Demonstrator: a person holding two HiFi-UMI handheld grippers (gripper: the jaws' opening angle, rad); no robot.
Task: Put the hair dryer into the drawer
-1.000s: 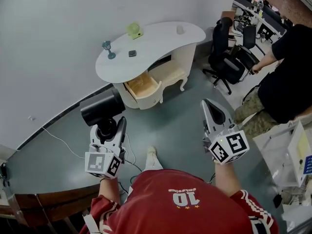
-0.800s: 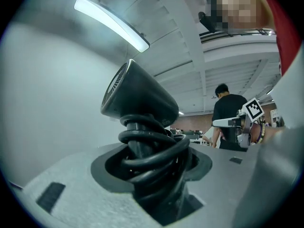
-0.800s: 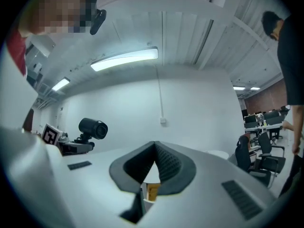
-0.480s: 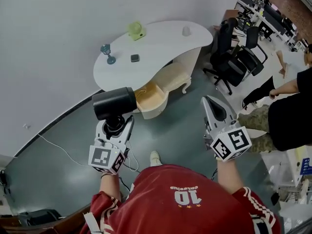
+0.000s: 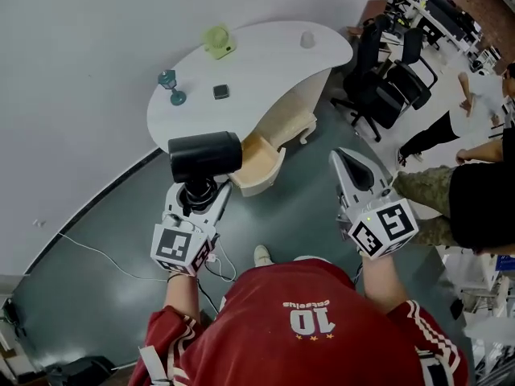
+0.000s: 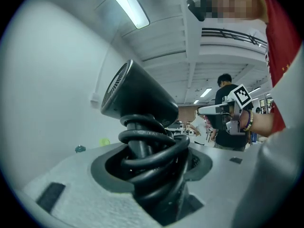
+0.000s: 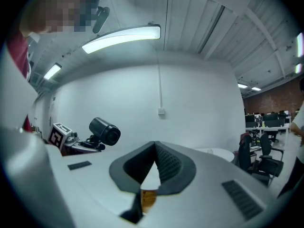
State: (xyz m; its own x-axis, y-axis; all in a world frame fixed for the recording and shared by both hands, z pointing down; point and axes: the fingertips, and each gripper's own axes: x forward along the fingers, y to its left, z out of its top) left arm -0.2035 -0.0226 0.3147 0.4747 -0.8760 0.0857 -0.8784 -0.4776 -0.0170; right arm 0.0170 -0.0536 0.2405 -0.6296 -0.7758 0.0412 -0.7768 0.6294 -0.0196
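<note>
A black hair dryer point(image 5: 205, 157) stands upright in my left gripper point(image 5: 199, 193), whose jaws are shut on its handle with the cord coiled round it point(image 6: 151, 148). Its barrel point(image 6: 137, 96) points to the right in the head view. It hangs over the floor just left of the open wooden drawer point(image 5: 259, 153) under the white curved desk point(image 5: 265, 63). My right gripper point(image 5: 344, 163) is to the right of the drawer, level, with its jaws point(image 7: 154, 148) shut on nothing. The hair dryer also shows in the right gripper view point(image 7: 105, 130).
On the desk stand a teal goblet point(image 5: 170, 84), a green object point(image 5: 217, 40), a small dark box point(image 5: 220, 92) and a white cup point(image 5: 306, 39). Black office chairs point(image 5: 386, 87) and people point(image 5: 483, 167) are at the right. A thin cable point(image 5: 105, 256) lies on the floor.
Both grippers have moved toward the desk and drawer. The hair dryer, still held, now sits beside the drawer's left edge in the head view.
</note>
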